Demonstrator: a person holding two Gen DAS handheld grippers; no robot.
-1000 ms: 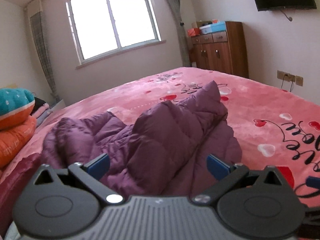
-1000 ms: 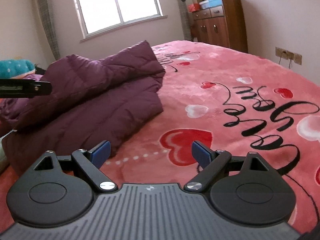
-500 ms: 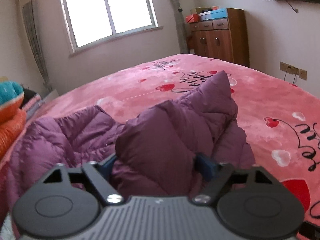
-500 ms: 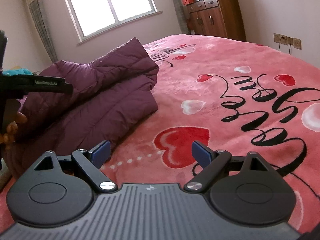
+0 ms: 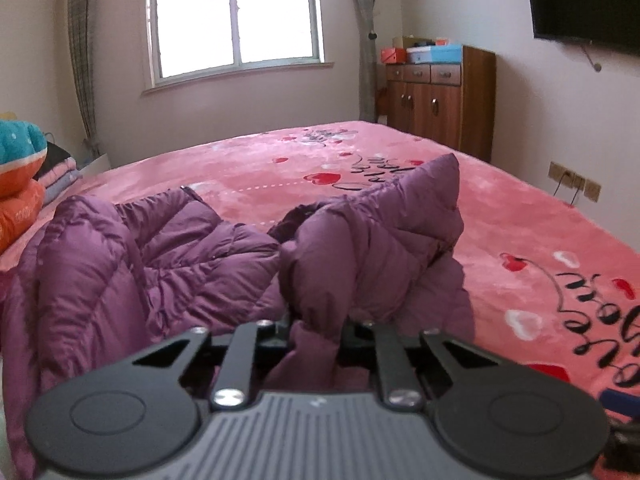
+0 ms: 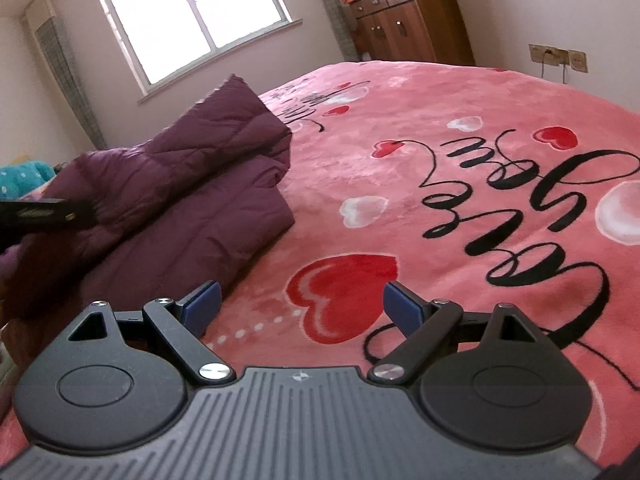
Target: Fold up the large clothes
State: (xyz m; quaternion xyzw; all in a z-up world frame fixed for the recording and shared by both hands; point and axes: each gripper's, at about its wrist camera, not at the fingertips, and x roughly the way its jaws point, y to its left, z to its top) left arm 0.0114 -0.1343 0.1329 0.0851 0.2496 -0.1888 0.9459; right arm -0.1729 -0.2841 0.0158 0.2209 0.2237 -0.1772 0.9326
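So the purple puffer jacket [image 5: 192, 264] is lying rumpled on the near-left part of the bed, spread over a pink blanket [image 5: 520, 232] printed with red and white hearts and black script lettering. One padded section is folded up into a peak toward the middle of the bed.

The left gripper [image 5: 316, 332] has just been closing, and a bunched fold of the jacket is pinched tight between its jaws; the blue pads are buried in the fabric. From the other side, the right gripper [image 6: 302, 306] sits with its jaws spread wide, nothing between them, hovering over a big red heart on the blanket just beside the jacket's hem, not touching it as far as I can tell.

Further out: teal and orange plush cushions [image 5: 18, 184] at the left edge, a bright window [image 5: 236, 16] on the far wall, a wooden cabinet [image 5: 440, 96] with boxes on top in the corner, and a wall-mounted TV [image 5: 584, 4].
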